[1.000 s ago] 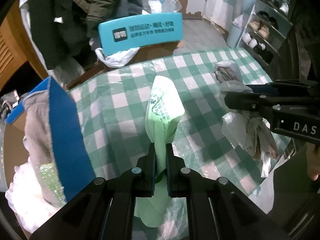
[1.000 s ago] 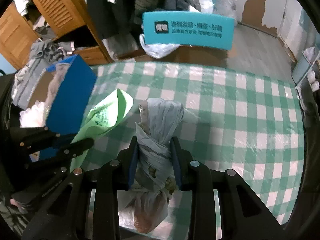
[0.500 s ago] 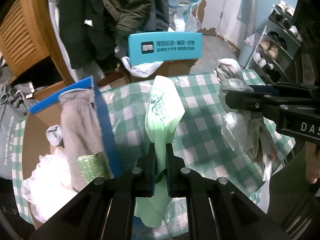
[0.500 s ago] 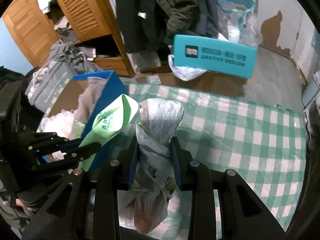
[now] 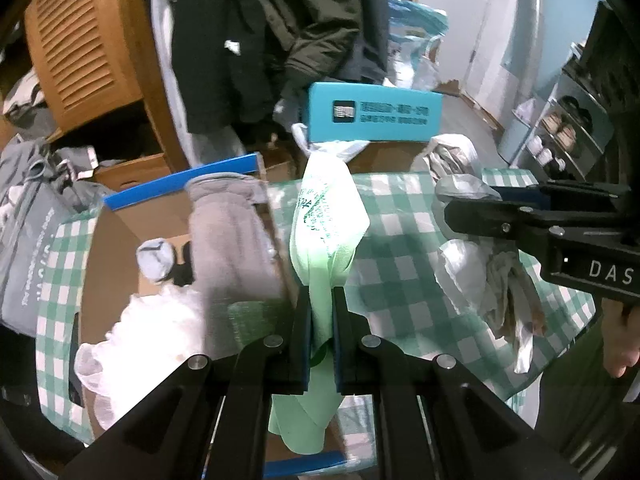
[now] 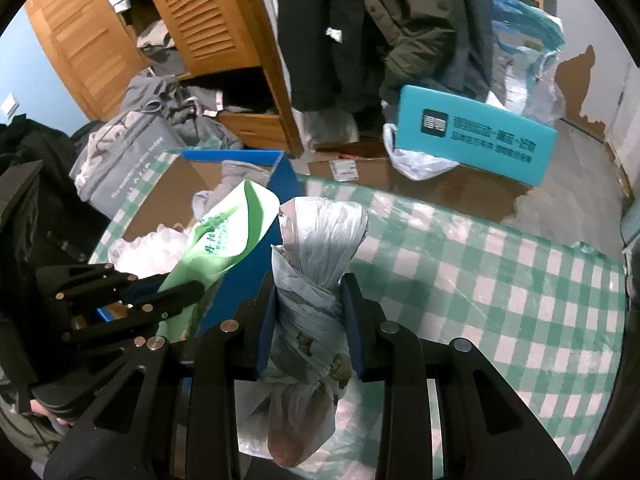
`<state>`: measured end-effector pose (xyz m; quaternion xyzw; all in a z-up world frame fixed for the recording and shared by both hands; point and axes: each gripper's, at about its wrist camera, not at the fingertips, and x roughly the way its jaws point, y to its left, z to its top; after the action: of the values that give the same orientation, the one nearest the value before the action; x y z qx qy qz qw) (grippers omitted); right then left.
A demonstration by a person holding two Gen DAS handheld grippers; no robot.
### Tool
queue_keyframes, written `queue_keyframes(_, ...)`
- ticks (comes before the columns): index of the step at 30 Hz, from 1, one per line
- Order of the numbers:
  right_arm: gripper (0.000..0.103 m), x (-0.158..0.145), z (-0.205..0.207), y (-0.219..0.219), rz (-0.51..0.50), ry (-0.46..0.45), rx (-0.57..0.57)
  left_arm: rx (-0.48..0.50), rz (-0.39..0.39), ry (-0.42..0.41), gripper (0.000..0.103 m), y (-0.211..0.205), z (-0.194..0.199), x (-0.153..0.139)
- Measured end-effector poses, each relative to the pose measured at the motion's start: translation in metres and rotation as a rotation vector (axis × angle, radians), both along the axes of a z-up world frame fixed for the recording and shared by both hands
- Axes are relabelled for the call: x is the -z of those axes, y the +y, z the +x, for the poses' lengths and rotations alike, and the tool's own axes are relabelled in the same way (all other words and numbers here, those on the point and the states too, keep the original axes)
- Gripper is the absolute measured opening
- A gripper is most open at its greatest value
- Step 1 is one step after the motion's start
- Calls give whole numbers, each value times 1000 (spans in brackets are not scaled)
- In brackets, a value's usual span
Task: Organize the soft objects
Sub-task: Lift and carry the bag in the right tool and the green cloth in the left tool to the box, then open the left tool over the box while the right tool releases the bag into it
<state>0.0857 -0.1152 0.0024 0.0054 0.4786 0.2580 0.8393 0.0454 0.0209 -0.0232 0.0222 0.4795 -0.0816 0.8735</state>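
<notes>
My left gripper [image 5: 321, 300] is shut on a light green plastic bag [image 5: 326, 220] and holds it in the air over the right wall of an open cardboard box with blue rims [image 5: 180, 182]. The green bag also shows in the right wrist view [image 6: 224, 240]. My right gripper [image 6: 308, 288] is shut on a knotted grey-white plastic bag [image 6: 316, 264] and holds it above the checked tablecloth, just right of the box [image 6: 288, 172]. The right gripper and its bag [image 5: 480, 272] show at the right of the left wrist view.
The box holds a grey cloth [image 5: 228, 232], white plastic wrap [image 5: 132, 340] and a rolled sock [image 5: 156, 260]. A green-and-white checked table [image 6: 500, 280] lies below. Beyond it stand a teal box [image 6: 476, 136], hanging coats [image 6: 380, 28], a wooden wardrobe [image 6: 208, 32] and a shoe rack [image 5: 560, 140].
Both grippers have moved left with their bags, toward the box. The box's inside has come into view, and the green bag has come over its right wall.
</notes>
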Motion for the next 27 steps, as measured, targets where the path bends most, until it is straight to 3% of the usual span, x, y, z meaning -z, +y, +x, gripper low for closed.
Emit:
queue_keyframes(15,29,-8,15,70,19,-14,-96,-161,-32,-17,8,78,11,-6)
queue_keyframes(27,29,4,27,129,26,30,-151,-284,-67,48,8,135,32,20)
